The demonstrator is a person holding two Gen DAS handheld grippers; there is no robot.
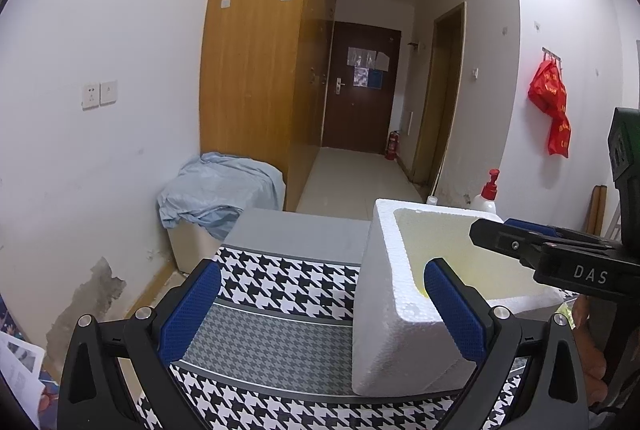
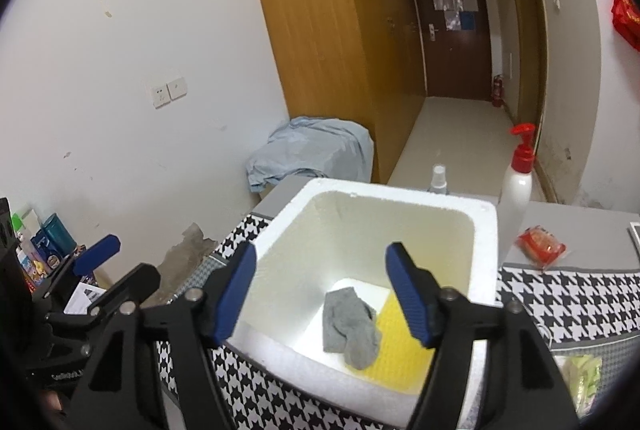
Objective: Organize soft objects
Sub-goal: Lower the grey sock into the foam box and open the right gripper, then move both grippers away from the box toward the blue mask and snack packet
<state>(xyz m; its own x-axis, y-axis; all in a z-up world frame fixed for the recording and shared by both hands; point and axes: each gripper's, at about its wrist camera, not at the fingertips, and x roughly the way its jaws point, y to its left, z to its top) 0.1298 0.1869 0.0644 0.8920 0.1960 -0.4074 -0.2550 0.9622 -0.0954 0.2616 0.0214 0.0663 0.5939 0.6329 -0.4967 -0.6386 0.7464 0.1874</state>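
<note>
Two grippers, left (image 1: 322, 304) and right (image 2: 320, 290), gape wide, holding nothing. Right hovers over a foam box (image 2: 486, 230). Inside lies a grey sock (image 2: 350, 326).

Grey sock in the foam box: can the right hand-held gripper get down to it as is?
Probably yes. The right hand-held gripper hangs open above the foam box, and the grey sock lies uncovered on the bottom.

Pump bottle (image 2: 517, 186) behind red packet (image 2: 541, 248); blue sheet (image 2: 310, 150) by wardrobe (image 2: 320, 42)

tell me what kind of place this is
Most likely a room in a lived-in apartment: a tall wooden wardrobe beside a hallway to a dark entry door, and a houndstooth-covered table.
</note>
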